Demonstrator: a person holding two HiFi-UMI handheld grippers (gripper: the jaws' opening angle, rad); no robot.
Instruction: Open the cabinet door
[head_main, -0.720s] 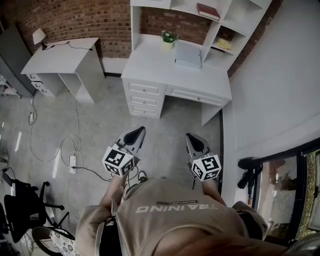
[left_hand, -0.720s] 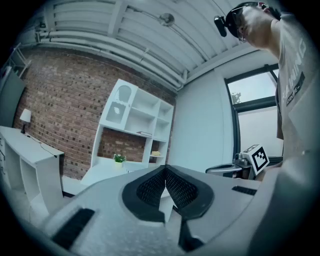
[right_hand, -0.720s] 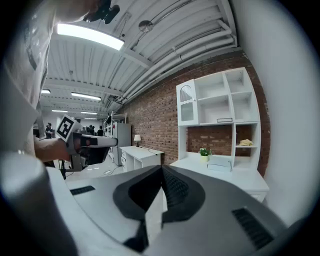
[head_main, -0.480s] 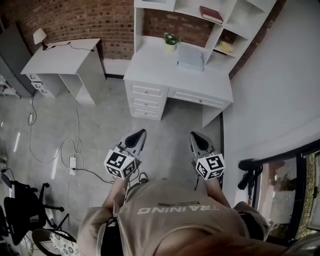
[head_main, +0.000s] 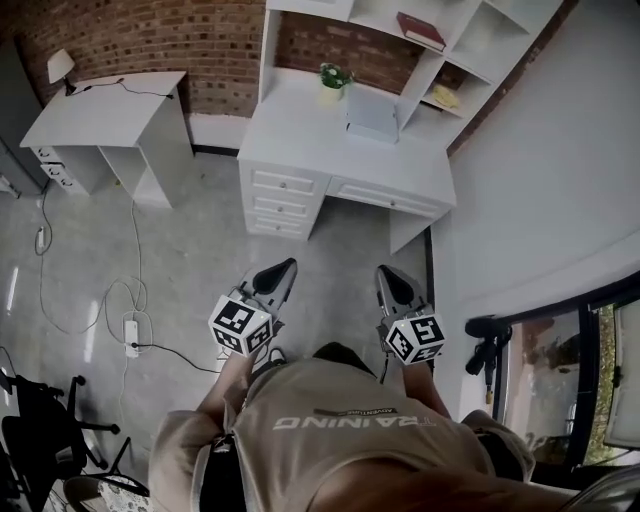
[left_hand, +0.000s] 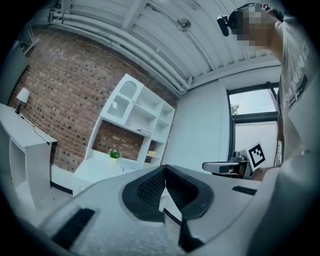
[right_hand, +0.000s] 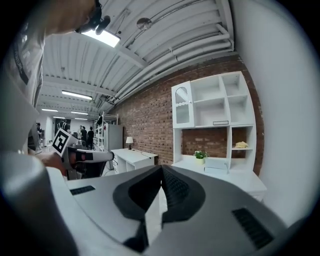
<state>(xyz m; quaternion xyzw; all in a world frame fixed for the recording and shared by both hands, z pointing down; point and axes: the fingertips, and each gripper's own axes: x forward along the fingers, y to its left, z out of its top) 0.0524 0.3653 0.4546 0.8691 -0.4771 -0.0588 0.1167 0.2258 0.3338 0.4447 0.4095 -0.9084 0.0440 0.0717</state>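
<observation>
Change: the whole room sits further left in the head view than a moment earlier. The side bench (head_main: 100, 105) and its lamp (head_main: 59, 66) have slid toward the left edge, and the office chair (head_main: 40, 420) is partly cut off there.
Tools: the left tool (head_main: 283, 268) and right tool (head_main: 384, 274) keep their places in front of the person's chest, side by side, pointing toward the white bench (head_main: 330, 140).
Left tool: jaws together, nothing between them.
Right tool: jaws together, likewise empty.
Cabinet door: the cabinet door (right_hand: 182, 106) has an arched pane and is closed, in the top left compartment of the shelf unit (right_hand: 235, 107) above the white bench, well apart from both tools.
White bench: drawers in front; it carries a potted plant (head_main: 335, 76) and a pale flat case (head_main: 373, 112).
Shelves: a red book (head_main: 417, 26) lies high up.
Floor: the grey floor (head_main: 190, 240) has a power strip (head_main: 131, 335) and loose cables on it.
Room: a brick wall (head_main: 150, 40) stands behind, a plain white wall (head_main: 540, 170) at the right, and a dark-framed window (head_main: 560, 370) at the lower right.
</observation>
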